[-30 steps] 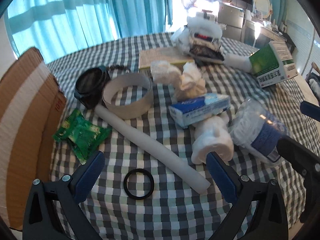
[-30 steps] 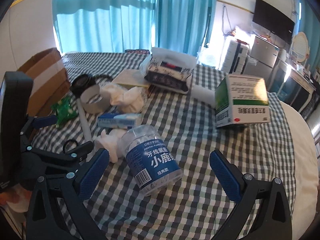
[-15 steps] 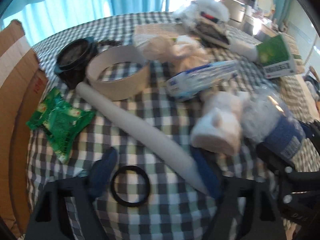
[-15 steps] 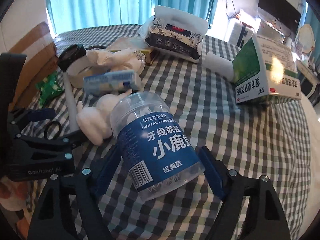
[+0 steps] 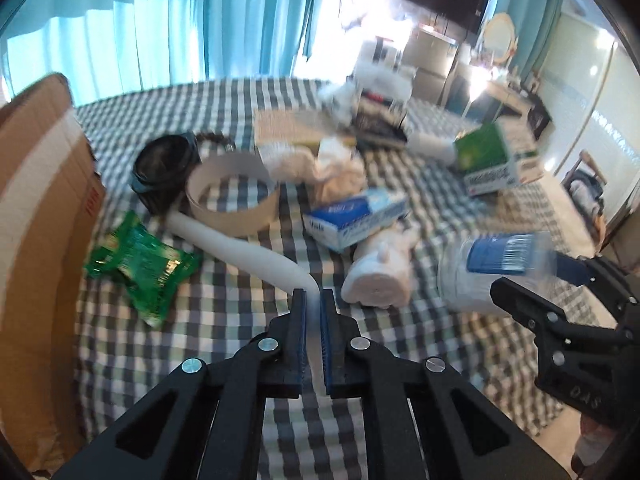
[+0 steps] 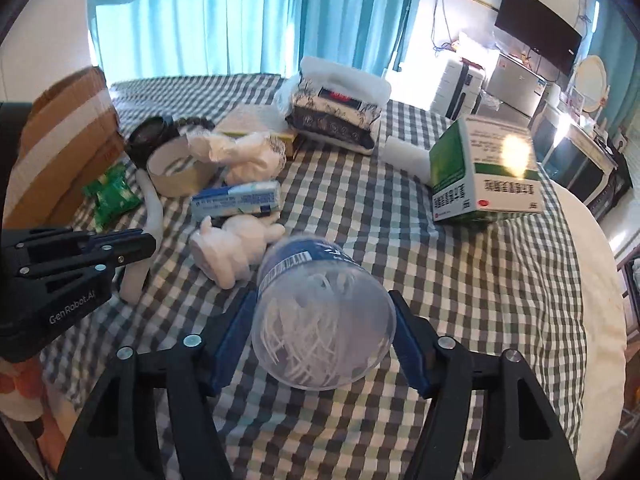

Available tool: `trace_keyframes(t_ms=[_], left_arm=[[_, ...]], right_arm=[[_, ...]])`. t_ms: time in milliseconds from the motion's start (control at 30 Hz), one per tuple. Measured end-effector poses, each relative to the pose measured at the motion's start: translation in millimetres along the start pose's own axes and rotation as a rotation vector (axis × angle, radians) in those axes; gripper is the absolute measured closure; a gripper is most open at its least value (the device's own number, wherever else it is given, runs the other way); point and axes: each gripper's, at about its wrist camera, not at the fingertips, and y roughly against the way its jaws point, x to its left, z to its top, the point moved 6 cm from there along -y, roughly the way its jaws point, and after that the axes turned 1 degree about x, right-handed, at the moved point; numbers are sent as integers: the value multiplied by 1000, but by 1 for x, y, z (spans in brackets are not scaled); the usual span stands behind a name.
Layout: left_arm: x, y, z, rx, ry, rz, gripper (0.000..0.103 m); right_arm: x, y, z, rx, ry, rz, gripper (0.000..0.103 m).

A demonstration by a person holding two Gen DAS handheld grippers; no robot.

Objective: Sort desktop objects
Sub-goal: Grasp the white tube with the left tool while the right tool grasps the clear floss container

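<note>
A long white foam tube point(image 5: 240, 254) lies on the checked tablecloth point(image 6: 460, 280). My left gripper point(image 5: 314, 294) is shut on the tube's near end, which is raised and bent. The same gripper point(image 6: 136, 246) shows at the left of the right wrist view. A clear dental floss jar point(image 6: 324, 328) with a blue label sits tilted between the blue pads of my right gripper point(image 6: 320, 300), its base towards the camera. Those jaws are closing and both pads touch the jar's sides. In the left wrist view the jar point(image 5: 492, 264) is blurred.
A cardboard box point(image 5: 36, 208) stands at the left edge. Around it lie a green snack packet point(image 5: 140, 260), a tape ring point(image 5: 232, 204), a black round container point(image 5: 164, 168), a blue-white box point(image 5: 356, 216) and a white plush toy point(image 5: 380, 272). A green medicine box point(image 6: 484, 172) and a tissue pack point(image 6: 340, 108) lie further back.
My left gripper went from wide open to shut on the tube's end and lifted it. My right gripper closed in around the floss jar, which tipped base-first towards the camera.
</note>
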Motion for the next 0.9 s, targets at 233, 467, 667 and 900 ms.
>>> trace_keyframes(t_ms=[233, 467, 667, 900], left_arm=[[-6, -2, 6, 13, -1, -15, 97], [5, -56, -16, 193, 60, 35, 96], [-3, -69, -17, 183, -11, 61, 82], [-7, -72, -17, 143, -59, 76, 92]], right_arm=[[-7, 19, 1, 3, -51, 7, 41], [-3, 5, -8, 59, -45, -4, 41], [-7, -6, -9, 68, -66, 13, 41], [-5, -14, -14, 91, -82, 3, 42]])
